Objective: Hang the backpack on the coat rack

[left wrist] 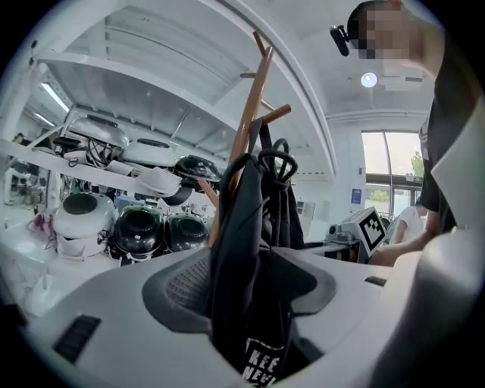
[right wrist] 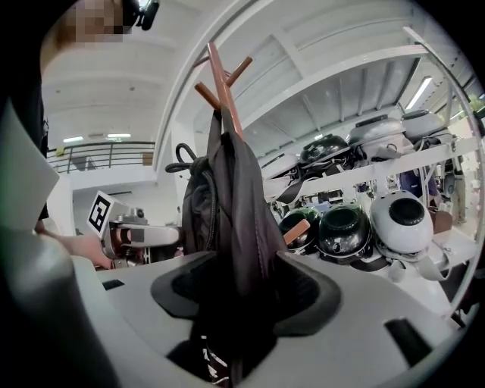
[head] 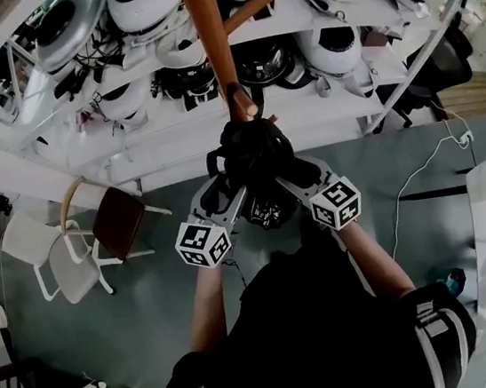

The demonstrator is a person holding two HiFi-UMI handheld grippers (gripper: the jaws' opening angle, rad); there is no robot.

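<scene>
Backpack (left wrist: 241, 250): black, soft-sided, draped against the wooden pole of the coat rack (head: 209, 32). Its upper straps reach up to the pegs near the top of the coat rack. It looks as if it is hooked there, though the exact peg that bears it is hard to make out. A rounded carry loop shows at the top of the bag, just beside the pole.

The left gripper (head: 222, 185) and the right gripper (head: 299, 174) sit on either side of the coat rack's pole, close together and level with the bag. Each has its jaws spread wide. A fold of the bag's dark fabric runs down through each gap, but the pads do not squeeze it, so neither gripper carries the bag.

The bag should handle as limp cloth. It sags, bunches and slides in folds rather than keeping a shape, and whether it is loaded cannot be told. Its woven surface should not slip much on ribbed pads. The best holds are the stitched carry loop or a shoulder strap near the top of the coat rack, since loose body fabric would only stretch and let the bag swing against the pole.
</scene>
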